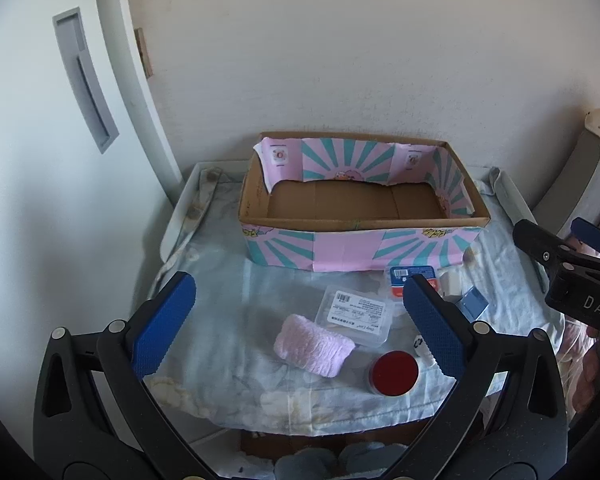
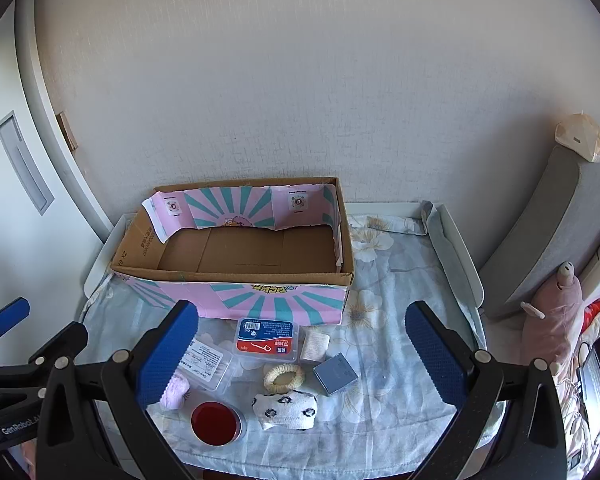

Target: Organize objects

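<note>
Waiting above the little bed, both claws are wide open and hold nothing. The cardboard box [image 2: 236,248] with the pink and teal paper sits at the back, by the wall, and it is empty inside. All the small things lie in a bunch just in front of the box, on the flowery sheet [image 2: 384,280].

Right in front of the box is the floss pick case [image 2: 269,340] with its red and blue label. Beside it, on the side away from the door, is a small white brush thing [image 2: 315,346], though it is a bit too small to be sure what it is. A clear flat case [image 2: 206,364] lies in front of the box too, nearer the door. Further out from the box come the woven ring [image 2: 284,377], the grey square box [image 2: 335,372], the pink rolled cloth [image 1: 314,346], the red lidded jar [image 2: 216,423] and the spotted white sock [image 2: 286,406].

The left claw [image 1: 300,324] points down at the pink rolled cloth, which lies between its two blue pads but lower down, not touched. The roll lies slantwise across the gap, so the pads would squeeze it near its ends unless the claw turns a little. The right claw [image 2: 302,354] hangs over the ring, the sock and the grey square box. So the left claw looks closer to the cloth and the clear flat case, and the right claw closer to the grey square box. Nothing is in the box yet, so the tidy-up is just at the start.
</note>
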Demonstrator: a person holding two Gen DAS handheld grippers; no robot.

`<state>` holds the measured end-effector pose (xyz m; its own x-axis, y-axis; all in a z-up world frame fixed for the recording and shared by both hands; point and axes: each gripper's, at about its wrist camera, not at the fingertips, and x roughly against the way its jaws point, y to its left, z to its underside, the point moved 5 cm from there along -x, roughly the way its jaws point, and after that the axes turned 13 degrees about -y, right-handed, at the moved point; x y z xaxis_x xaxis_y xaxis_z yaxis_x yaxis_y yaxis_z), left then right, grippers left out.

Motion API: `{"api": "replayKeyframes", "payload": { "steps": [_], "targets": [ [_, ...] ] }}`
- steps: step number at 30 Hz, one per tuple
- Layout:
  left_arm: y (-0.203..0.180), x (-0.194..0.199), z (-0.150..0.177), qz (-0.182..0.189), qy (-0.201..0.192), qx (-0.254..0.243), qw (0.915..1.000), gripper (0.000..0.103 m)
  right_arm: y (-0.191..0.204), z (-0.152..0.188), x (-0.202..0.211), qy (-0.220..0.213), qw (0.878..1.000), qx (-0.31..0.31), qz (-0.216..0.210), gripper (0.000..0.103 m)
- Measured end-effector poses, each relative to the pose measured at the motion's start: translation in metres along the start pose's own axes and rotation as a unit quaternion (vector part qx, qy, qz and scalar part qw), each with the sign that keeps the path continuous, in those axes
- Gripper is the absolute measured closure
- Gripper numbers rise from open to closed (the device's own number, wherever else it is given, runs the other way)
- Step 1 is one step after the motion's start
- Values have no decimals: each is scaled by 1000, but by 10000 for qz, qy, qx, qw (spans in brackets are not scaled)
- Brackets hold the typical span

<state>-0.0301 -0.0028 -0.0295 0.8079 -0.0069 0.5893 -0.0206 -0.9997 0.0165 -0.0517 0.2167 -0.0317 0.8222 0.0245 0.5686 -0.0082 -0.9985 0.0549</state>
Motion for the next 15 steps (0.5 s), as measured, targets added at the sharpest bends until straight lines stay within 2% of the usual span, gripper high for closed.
{"api": "replayKeyframes", "payload": {
  "steps": [7,15],
  "targets": [
    [5,3,-2,80,-12,298,9995,0,0,0,0,36,10000,-21,-19,0],
    [5,6,-4,69,-16,295,9995,0,2,3,2,26,10000,-9,-21,0]
  ]
}}
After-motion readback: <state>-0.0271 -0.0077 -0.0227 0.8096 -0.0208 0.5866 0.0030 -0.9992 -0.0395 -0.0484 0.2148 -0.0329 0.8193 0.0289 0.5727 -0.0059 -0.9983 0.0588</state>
